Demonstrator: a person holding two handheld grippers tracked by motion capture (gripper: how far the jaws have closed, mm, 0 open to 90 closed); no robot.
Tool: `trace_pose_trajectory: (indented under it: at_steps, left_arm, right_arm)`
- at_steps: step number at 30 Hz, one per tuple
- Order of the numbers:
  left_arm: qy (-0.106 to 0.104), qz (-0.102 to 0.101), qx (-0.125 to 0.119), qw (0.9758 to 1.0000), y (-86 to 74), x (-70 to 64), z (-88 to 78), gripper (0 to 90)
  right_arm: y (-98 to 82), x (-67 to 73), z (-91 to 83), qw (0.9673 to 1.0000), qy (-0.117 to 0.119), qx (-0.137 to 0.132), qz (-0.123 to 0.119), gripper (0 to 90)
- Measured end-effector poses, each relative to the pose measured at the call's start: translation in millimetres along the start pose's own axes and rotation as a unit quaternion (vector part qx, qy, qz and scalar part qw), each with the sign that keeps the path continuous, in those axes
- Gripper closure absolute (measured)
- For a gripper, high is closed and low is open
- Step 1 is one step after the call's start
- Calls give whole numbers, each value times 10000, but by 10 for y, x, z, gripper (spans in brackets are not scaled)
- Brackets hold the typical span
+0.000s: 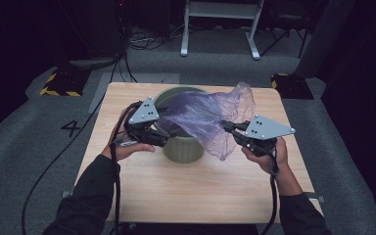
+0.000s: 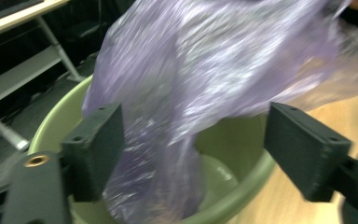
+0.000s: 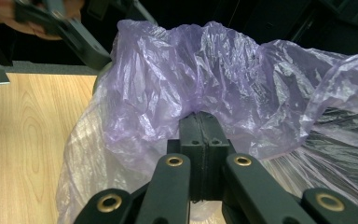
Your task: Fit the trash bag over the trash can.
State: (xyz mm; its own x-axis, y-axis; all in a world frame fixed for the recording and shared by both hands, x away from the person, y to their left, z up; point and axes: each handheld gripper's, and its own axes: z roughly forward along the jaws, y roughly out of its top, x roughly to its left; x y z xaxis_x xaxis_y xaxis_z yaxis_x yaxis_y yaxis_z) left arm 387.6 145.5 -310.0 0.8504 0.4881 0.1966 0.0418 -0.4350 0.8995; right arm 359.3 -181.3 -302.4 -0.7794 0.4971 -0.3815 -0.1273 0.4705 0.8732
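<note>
Pale wood of the table (image 1: 196, 191) lies bare on the near side, with the person's two forearms coming in over it. Just beyond, the right gripper (image 1: 226, 126) is clenched on a fold of the thin purple plastic bag (image 1: 203, 117); in the right gripper view its jaws are pressed flat together with the film pinched between them (image 3: 204, 140). To the left, the left gripper (image 1: 164, 134) stands released at the near-left rim of the green bin (image 1: 183, 149): in the left gripper view its pads are wide apart, the bag hanging loose between them without either pad pressing on it (image 2: 196, 116). The bin sits mid-table, and the bag drapes partly into its mouth and partly out over its right side, bunched and billowing.

I judge the lining job as roughly begun: the bag is at the bin, but its mouth is not yet spread or folded over the rim, and most of the rim shows bare green.
</note>
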Motion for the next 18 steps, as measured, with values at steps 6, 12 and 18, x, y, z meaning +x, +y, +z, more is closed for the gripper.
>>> trace_pose_trajectory:
  at_steps: [6, 12, 18]
  left_arm:
    - [-106, 218, -139, 9996, 169, -125, -38, 159]
    - [-29, 540, -22, 9985, 366, -254, 117, 221]
    - [-10, 855, 239, 9961, 387, -268, 232, 614]
  right_arm:
    - [23, -3, 3, 9998, -162, 66, -56, 900]
    - [126, 66, 47, 9997, -78, 30, -213, 900]
    - [175, 120, 68, 9997, 43, -26, -257, 862]
